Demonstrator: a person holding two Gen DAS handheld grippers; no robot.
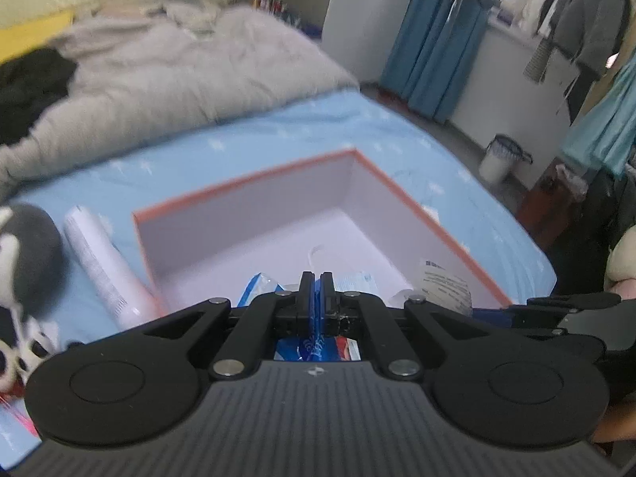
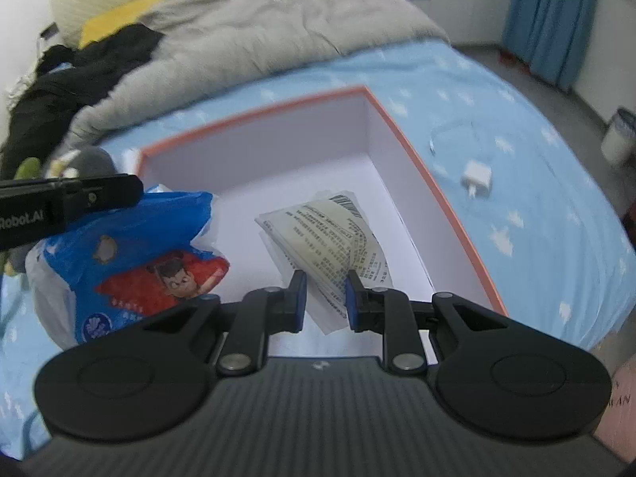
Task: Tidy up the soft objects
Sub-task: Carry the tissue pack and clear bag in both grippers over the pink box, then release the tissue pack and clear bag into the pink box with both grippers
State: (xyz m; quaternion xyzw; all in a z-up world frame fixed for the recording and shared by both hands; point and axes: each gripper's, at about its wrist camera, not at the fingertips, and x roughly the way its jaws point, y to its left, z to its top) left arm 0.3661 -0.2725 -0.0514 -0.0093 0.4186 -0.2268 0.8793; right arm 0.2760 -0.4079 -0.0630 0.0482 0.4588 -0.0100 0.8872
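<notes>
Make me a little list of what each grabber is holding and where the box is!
left gripper: shut on the blue tissue pack
right gripper: shut on the printed packet
box: open, orange rim, white inside, on the blue bedsheet
both items: held over the box
beside box: white tube, plush toy
</notes>
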